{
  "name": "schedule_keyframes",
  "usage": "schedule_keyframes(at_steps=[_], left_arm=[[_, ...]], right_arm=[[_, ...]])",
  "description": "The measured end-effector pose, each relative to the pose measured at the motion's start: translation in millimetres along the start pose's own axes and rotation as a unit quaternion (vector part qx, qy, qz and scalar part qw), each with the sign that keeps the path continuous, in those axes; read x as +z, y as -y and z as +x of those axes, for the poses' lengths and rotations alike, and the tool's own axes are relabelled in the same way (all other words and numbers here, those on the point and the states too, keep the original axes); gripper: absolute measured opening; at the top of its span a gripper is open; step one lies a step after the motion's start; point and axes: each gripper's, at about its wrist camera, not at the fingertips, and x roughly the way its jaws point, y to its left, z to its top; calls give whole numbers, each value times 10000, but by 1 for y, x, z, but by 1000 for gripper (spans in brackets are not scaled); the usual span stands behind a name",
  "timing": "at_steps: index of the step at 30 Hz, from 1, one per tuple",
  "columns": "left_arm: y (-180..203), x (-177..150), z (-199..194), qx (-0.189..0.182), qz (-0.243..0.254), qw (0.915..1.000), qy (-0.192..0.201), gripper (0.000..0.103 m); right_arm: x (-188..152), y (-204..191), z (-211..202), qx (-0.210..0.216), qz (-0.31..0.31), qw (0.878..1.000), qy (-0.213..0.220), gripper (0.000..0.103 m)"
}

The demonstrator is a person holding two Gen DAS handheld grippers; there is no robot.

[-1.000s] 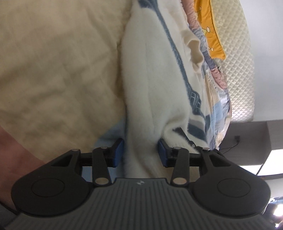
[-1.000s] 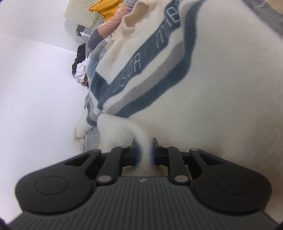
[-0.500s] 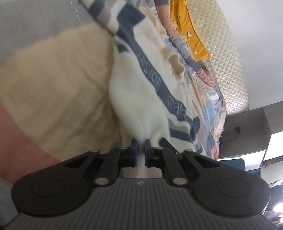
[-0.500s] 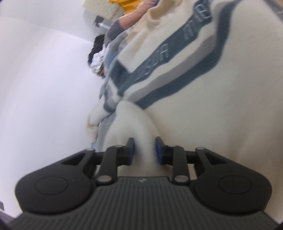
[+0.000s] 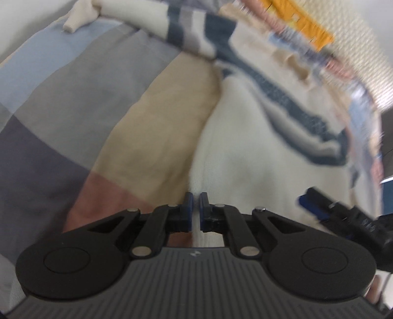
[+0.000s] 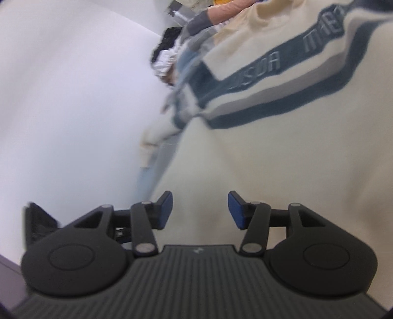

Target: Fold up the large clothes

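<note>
A cream fleece sweater (image 5: 258, 152) with dark blue and grey lettered stripes lies on a patchwork bedspread (image 5: 73, 103). My left gripper (image 5: 195, 211) is shut on the sweater's hem edge. My right gripper (image 6: 200, 211) is open and empty, just above the sweater's plain cream lower part (image 6: 282, 159). The right gripper's fingers also show at the right edge of the left wrist view (image 5: 319, 208). One sleeve with its cuff (image 5: 78, 17) stretches to the far left.
A pile of other clothes, with an orange one (image 5: 309, 29), lies beyond the sweater against a quilted white headboard (image 5: 366, 56). A white wall (image 6: 61, 110) fills the left of the right wrist view. Dark and white clothes (image 6: 167, 54) lie at the far end.
My right gripper has opened and let go of the sweater fold. My left gripper has closed on the hem and swung, so more bedspread now shows on the left.
</note>
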Motion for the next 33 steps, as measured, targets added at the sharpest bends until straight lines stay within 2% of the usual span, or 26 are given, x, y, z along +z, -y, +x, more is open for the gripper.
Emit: schedule_keyframes(at_steps=[1,4,7,9,12,14,16,20,22,24,25,26,28,31,33], left_arm=[[-1,0,4,87,-3,9999,-104,3],[-7,-3,12,415,54,9988,-236,3],[-9,-8,15,536,130,9981,-283,3],[-5,-12,8,530,271,9981,-143,3],[10,-16,-4,459,615,9969,174,5],[24,-19,-12,411,885,9942,443,12],[41,-22,-16,286,1084,9912,697,27],[84,-24,-15,45,1583,9808,1139,31],[107,-24,-9,-130,1751,9770,1209,31],[128,-20,3,-71,1924,9715,1384,31],[136,-17,12,-121,1996,9704,1350,31],[142,-13,22,-208,2025,9712,1241,31],[149,-6,40,-287,1998,9727,1143,31],[151,7,75,-235,1915,9753,1072,31],[151,11,92,-18,2028,9729,1114,31]], right_arm=[[-1,2,2,-148,-7,9999,1,53],[-3,8,2,-574,-117,9983,53,53],[-2,13,3,-985,-291,9946,163,53],[0,18,3,-1093,-259,9934,220,53],[2,12,-4,-1392,-584,9873,490,53],[5,8,-14,-1634,-852,9801,735,53],[9,5,-23,-1834,-1013,9729,981,53],[18,6,-43,-2218,-1271,9565,1408,53],[21,9,-47,-2481,-1415,9457,1550,53],[24,14,-47,-2730,-1513,9360,1627,53],[25,17,-45,-2841,-1529,9323,1634,53],[26,21,-42,-2918,-1508,9308,1604,53],[28,30,-37,-2895,-1382,9354,1489,53],[29,41,-28,-2999,-1318,9349,1363,52],[31,48,-23,-3073,-1257,9342,1308,51]])
